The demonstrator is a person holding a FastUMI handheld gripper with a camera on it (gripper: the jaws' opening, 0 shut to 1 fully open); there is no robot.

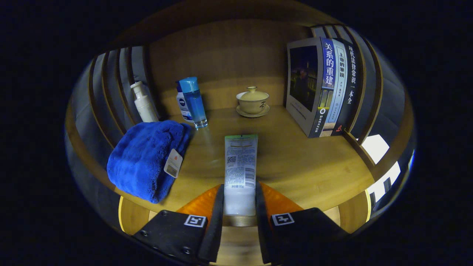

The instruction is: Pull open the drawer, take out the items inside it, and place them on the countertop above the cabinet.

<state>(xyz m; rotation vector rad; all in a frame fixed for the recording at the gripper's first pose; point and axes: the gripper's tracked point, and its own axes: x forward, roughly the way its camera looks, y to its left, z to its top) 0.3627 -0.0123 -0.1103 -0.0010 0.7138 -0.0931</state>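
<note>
A white tube [240,168] with a green end and printed label lies lengthwise between my fingers, its cap end clamped by both. My gripper [239,201] is shut on it, just over the front part of the wooden countertop [303,162]. The tube's far end points toward the back wall. To the left of the fingers a folded blue towel [147,157] with a paper tag rests on the countertop.
Beyond the towel stand a white pump bottle [143,103] and a blue clear bottle [194,101] with a smaller white one behind it. A lidded tea cup on a saucer [253,102] sits at the back. Upright books [321,87] stand to the right. Slatted walls flank both sides.
</note>
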